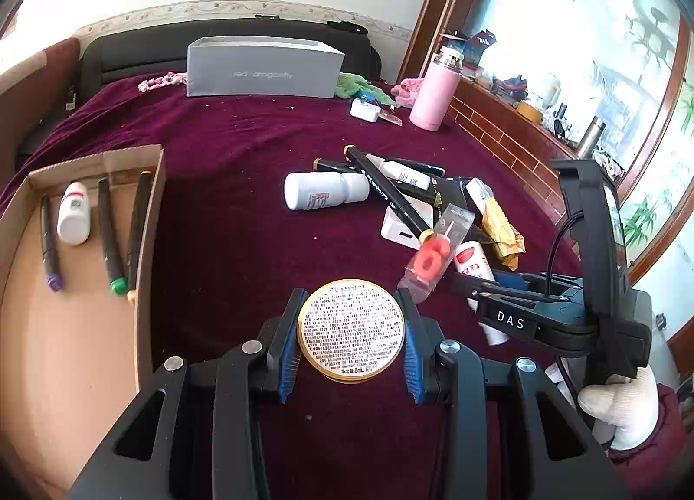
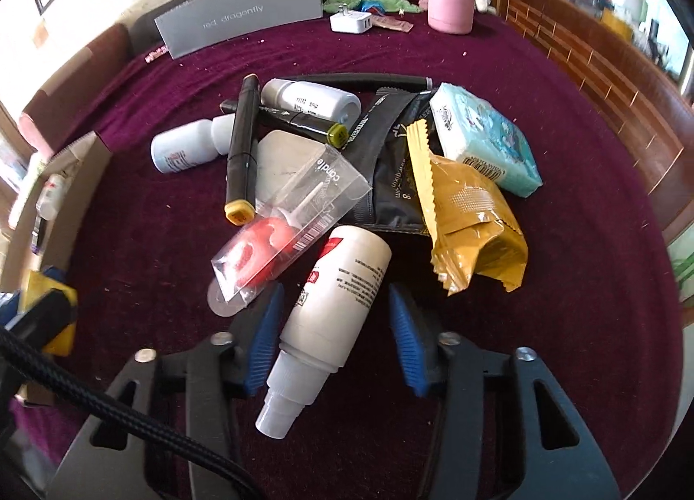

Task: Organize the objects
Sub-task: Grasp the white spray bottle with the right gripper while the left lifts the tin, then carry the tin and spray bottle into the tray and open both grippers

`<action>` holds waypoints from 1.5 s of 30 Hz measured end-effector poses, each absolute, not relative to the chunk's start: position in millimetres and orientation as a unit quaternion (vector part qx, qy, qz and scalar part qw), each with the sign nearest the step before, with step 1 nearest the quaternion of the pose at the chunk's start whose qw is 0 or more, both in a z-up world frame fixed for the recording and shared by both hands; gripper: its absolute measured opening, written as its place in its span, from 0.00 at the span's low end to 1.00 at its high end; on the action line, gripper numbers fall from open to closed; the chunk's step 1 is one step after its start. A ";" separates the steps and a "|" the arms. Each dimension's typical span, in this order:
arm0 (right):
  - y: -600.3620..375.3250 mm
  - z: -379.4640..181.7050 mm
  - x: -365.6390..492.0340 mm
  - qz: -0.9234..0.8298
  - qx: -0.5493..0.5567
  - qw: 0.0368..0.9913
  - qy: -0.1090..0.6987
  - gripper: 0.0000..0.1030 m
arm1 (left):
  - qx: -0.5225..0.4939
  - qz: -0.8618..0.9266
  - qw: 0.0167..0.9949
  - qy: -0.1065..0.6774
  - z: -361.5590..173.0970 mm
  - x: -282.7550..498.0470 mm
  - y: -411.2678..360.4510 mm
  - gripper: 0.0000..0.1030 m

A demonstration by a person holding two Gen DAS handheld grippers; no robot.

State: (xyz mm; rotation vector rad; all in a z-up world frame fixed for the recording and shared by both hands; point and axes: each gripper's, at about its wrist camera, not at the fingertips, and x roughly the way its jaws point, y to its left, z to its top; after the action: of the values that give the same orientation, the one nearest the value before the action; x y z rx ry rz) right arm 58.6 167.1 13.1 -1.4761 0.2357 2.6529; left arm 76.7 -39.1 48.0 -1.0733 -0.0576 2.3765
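My left gripper is shut on a round gold-rimmed tin with small print on its face, held above the maroon cloth. My right gripper is open around a white spray bottle that lies between the blue pads, nozzle toward me. The right gripper also shows in the left wrist view. A cardboard tray at left holds three markers and a white bottle. A pile holds a candle pack, black markers, white bottles, a yellow packet and tissues.
A grey box stands at the back. A pink flask, a white charger and a green cloth lie at the back right. A wooden ledge runs along the right. Bare maroon cloth lies between tray and pile.
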 end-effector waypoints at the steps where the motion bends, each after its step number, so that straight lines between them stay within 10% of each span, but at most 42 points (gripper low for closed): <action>1: 164.8 13.1 60.2 0.872 -0.482 0.053 0.067 0.30 | -0.396 0.879 0.263 -0.025 48.5 79.2 -41.9 0.33; 28: 90.7 89.4 97.0 0.870 -0.444 -0.156 0.145 0.27 | -0.328 0.923 0.190 -0.065 112.3 122.1 -162.8 0.33; 45: -29.1 100.2 -3.6 0.824 -0.478 -0.263 0.150 0.27 | -0.355 0.932 0.060 -0.033 102.0 3.9 -250.2 0.34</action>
State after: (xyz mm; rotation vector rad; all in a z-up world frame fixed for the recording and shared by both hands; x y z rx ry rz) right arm -3.6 -29.1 100.2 -1.8227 0.5713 3.1393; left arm 3.9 -250.2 102.0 -1.0747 -0.1000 2.8226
